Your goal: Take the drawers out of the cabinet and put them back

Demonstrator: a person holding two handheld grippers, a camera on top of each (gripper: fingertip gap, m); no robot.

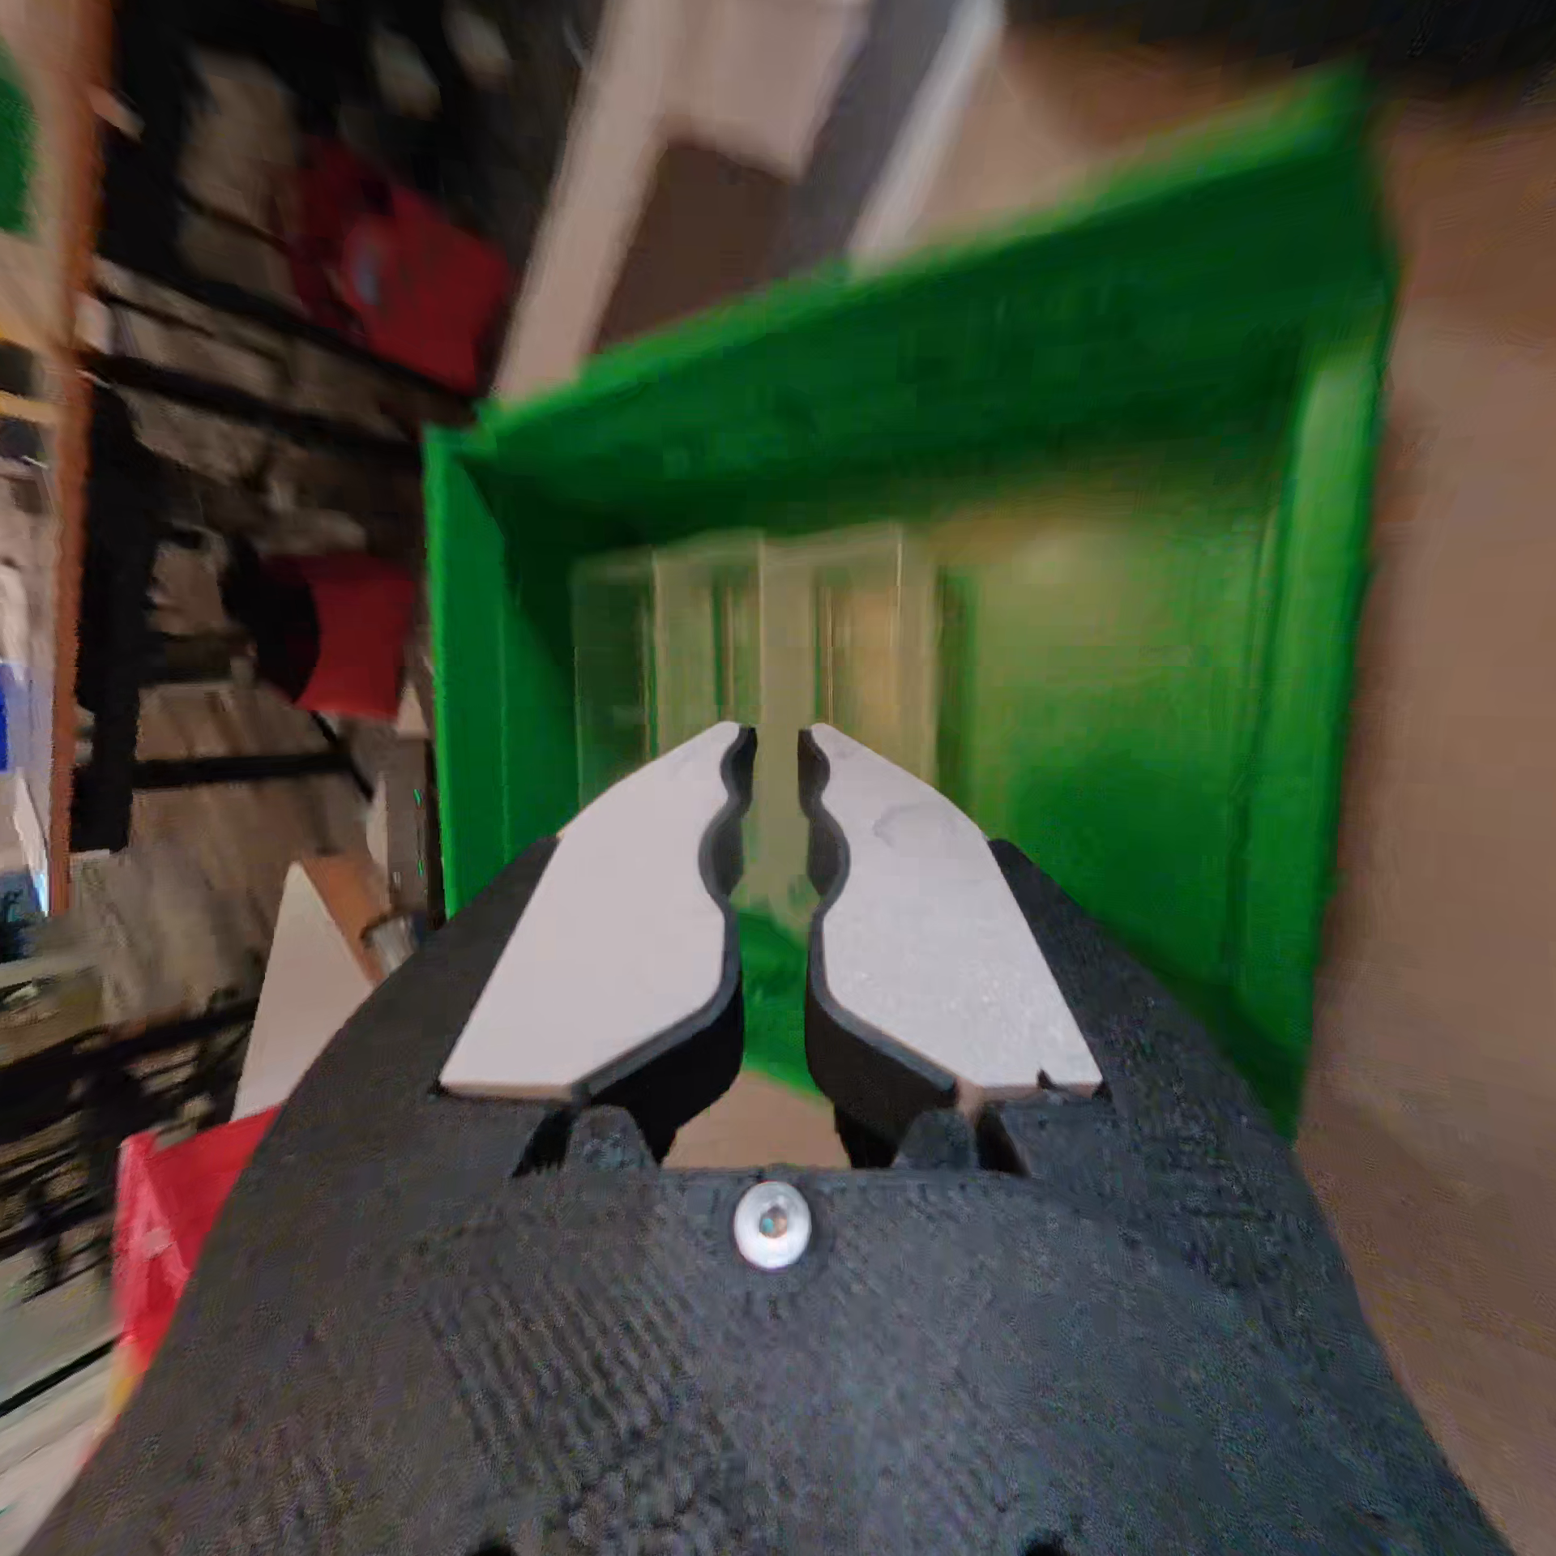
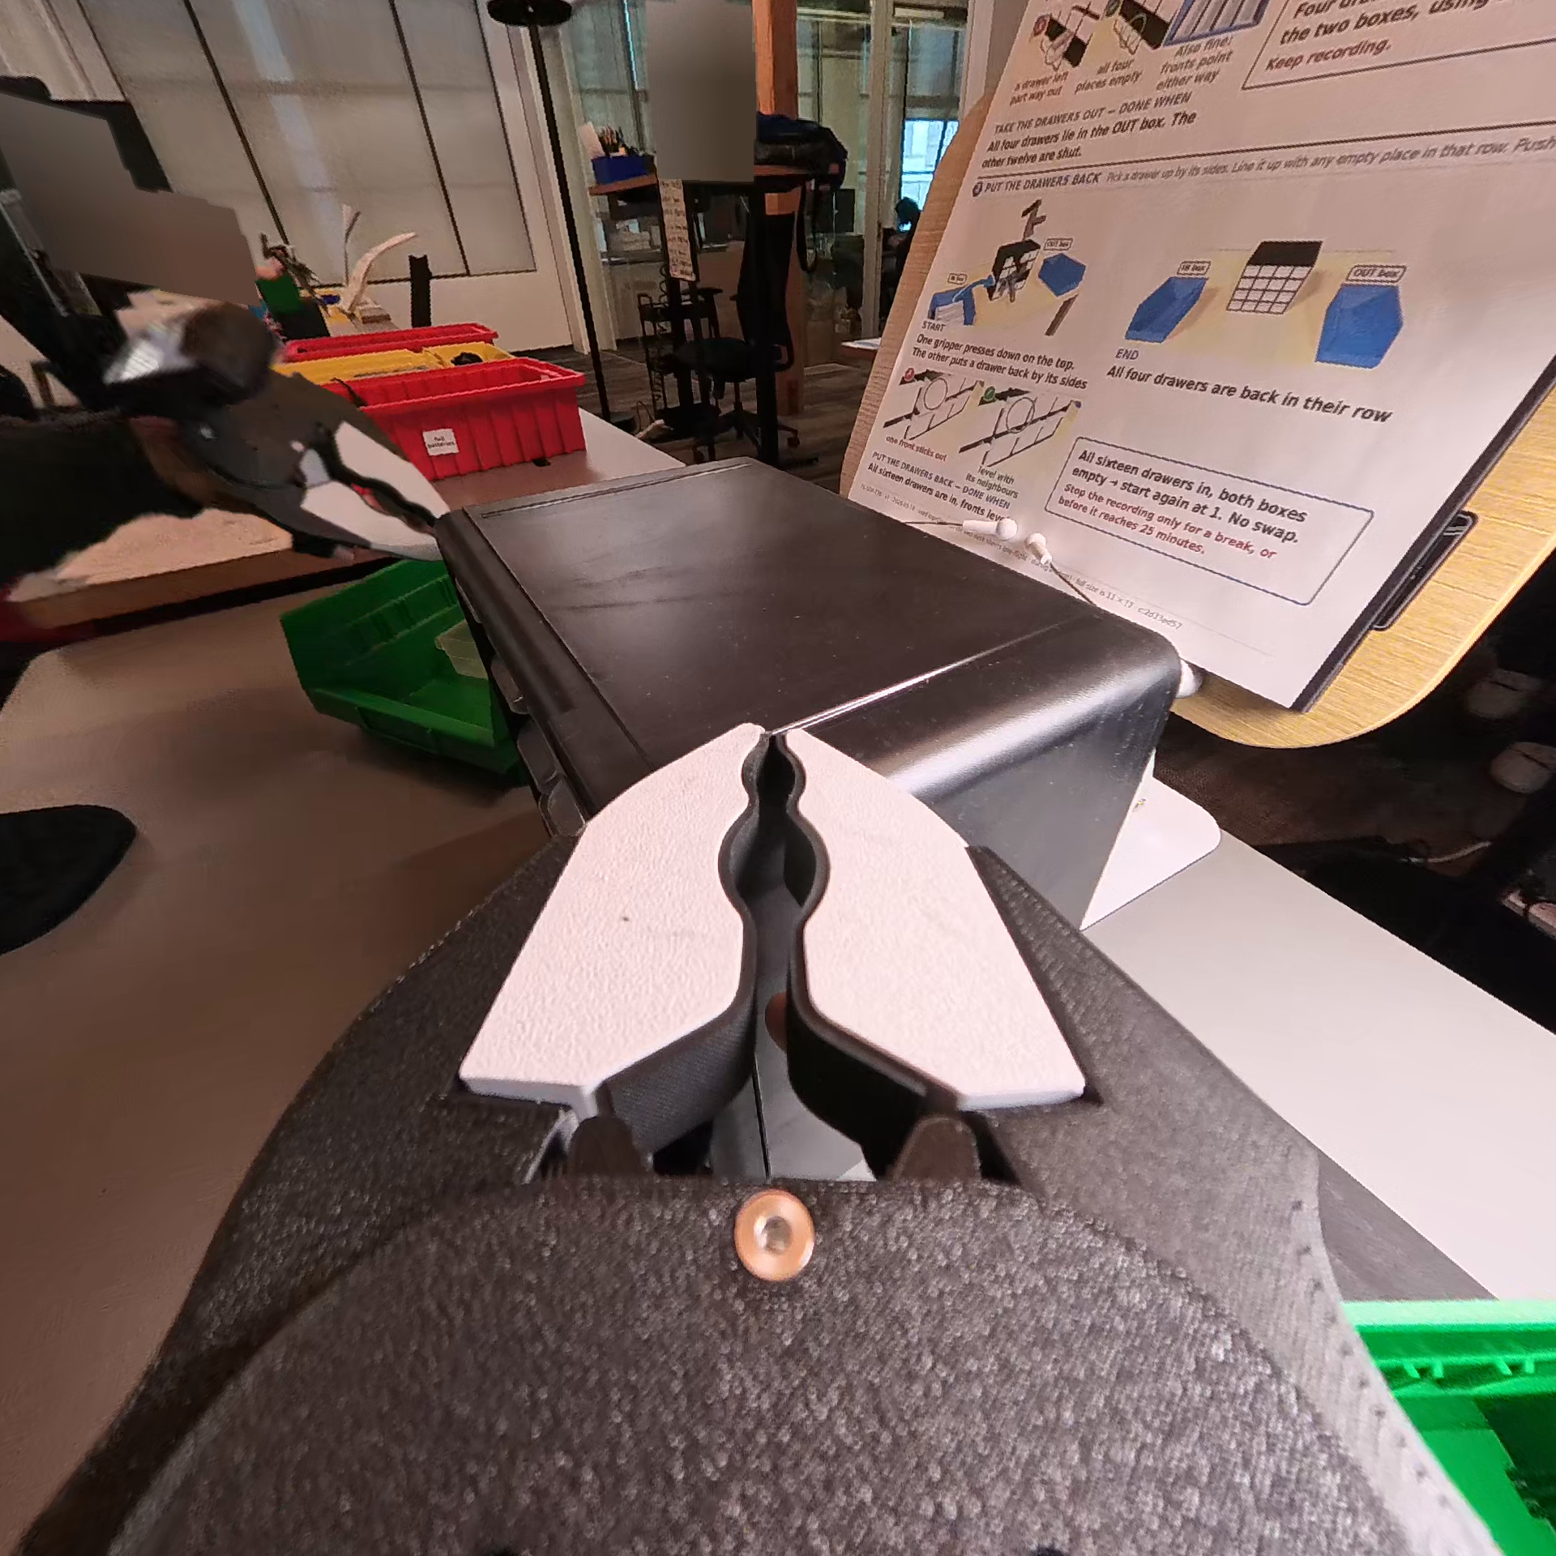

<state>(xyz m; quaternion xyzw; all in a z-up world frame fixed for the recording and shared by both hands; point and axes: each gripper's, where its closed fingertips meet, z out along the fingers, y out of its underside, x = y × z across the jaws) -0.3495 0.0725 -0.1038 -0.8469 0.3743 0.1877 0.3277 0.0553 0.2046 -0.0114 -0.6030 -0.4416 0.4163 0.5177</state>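
Observation:
The black cabinet (image 2: 758,589) stands on the table, seen from above and behind. My right gripper (image 2: 773,741) is shut and empty, with its tips on the cabinet's near top edge. My left gripper (image 1: 776,737) hangs over a green bin (image 1: 1313,674) that holds clear drawers (image 1: 758,640). Its fingers stand close with a narrow gap. Something pale shows in the gap, and motion blur hides whether it is held. The left gripper (image 2: 396,522) also shows in the right wrist view, above the green bin (image 2: 379,657) left of the cabinet, where one clear drawer (image 2: 461,648) lies.
A slanted board with a printed instruction sheet (image 2: 1179,354) stands right of the cabinet. Red and yellow bins (image 2: 455,404) sit on a far table. Another green bin's corner (image 2: 1465,1414) is at the near right. The tan tabletop (image 2: 210,926) lies left.

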